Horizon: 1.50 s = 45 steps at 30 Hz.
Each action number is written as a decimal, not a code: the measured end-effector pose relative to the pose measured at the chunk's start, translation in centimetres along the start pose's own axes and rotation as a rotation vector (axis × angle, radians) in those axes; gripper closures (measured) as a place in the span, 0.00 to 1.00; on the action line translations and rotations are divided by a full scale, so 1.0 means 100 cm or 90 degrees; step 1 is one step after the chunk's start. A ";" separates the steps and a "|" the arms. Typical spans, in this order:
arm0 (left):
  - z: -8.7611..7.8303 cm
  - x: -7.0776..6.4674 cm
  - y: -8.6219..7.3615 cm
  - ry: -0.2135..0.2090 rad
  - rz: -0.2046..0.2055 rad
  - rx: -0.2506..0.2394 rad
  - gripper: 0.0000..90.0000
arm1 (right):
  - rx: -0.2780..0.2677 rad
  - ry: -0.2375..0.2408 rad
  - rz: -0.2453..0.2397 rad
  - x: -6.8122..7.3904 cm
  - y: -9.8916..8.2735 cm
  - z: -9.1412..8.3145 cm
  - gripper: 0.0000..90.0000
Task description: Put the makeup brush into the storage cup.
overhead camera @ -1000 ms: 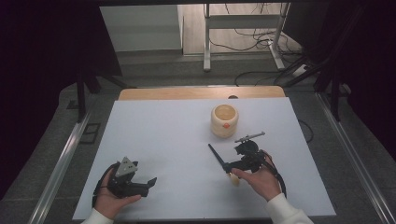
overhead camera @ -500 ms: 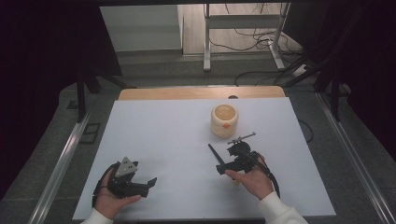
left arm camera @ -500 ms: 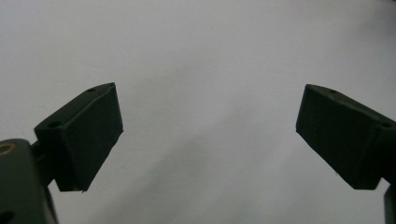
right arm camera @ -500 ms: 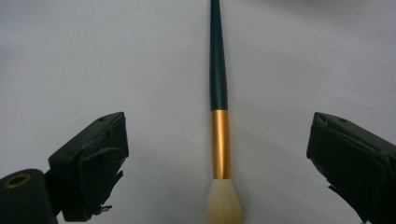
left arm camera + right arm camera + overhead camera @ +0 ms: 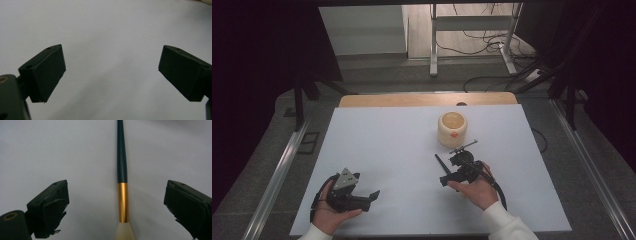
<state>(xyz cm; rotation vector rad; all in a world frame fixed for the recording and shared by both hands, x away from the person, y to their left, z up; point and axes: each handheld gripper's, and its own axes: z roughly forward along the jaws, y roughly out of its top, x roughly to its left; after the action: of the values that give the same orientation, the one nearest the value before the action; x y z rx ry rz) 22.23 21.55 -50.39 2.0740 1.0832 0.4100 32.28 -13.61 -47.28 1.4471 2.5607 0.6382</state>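
The right tongs (image 5: 117,202) are wide open around the brush (image 5: 122,170) lying on the white tabletop (image 5: 50,150), left tongs (image 5: 112,72) wide open too

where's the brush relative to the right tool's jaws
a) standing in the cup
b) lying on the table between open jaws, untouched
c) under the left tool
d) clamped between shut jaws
b: in the right gripper view the brush lies flat on the table, centred in the gap of the right tool, whose jaws stand wide apart with clear space on each side of the handle.
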 end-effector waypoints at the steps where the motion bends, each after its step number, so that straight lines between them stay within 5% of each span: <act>1: 0.000 0.000 0.000 0.000 -0.001 0.000 0.09 | 0.002 -0.001 0.001 0.000 0.001 0.002 0.07; 33: 0.001 0.001 0.000 0.001 -0.001 0.004 0.09 | 0.093 -0.031 0.000 -0.002 0.012 0.033 0.22; 45: 0.000 0.001 0.000 0.001 -0.001 0.002 0.09 | 0.128 -0.065 -0.027 0.004 0.014 0.034 0.49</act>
<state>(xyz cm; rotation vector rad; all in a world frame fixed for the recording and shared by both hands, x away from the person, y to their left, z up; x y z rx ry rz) 22.33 21.66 -50.42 2.0762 1.0873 0.4090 34.26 -11.61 -49.68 1.4373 2.6293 0.2987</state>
